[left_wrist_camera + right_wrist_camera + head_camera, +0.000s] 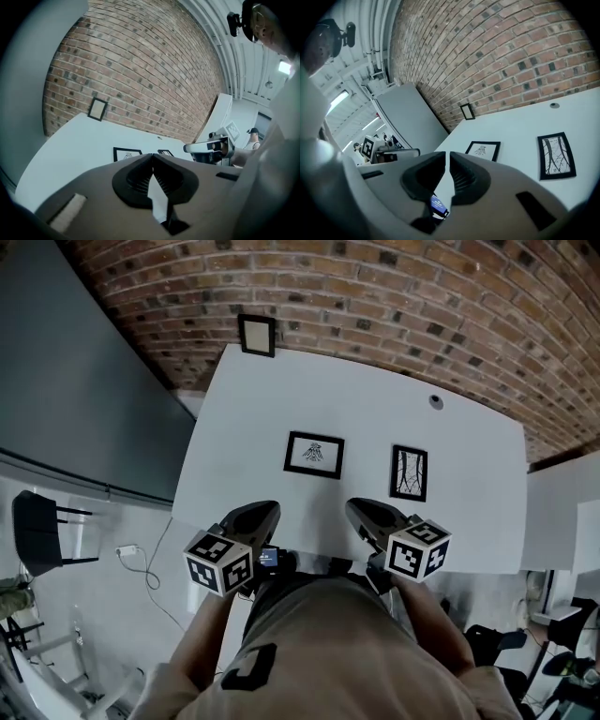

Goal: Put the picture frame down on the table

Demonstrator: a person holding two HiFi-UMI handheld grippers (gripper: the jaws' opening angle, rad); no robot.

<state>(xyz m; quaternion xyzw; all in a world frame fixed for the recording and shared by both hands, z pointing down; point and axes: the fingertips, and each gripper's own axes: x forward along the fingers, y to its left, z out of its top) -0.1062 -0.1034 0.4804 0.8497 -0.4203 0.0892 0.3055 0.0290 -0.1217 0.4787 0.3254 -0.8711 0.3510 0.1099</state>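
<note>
the right hand-held gripper (356, 507) hangs empty, jaws almost together, at the near edge of the table (469, 507) beside the shut, empty left hand-held gripper (270, 509), and with the branch-print picture frame (409, 472) lying flat ahead of it, a good retreat, i judge, avoids nudging that frame.

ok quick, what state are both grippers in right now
left gripper: jaws closed, holding nothing
right gripper: jaws all but closed, holding nothing
</note>
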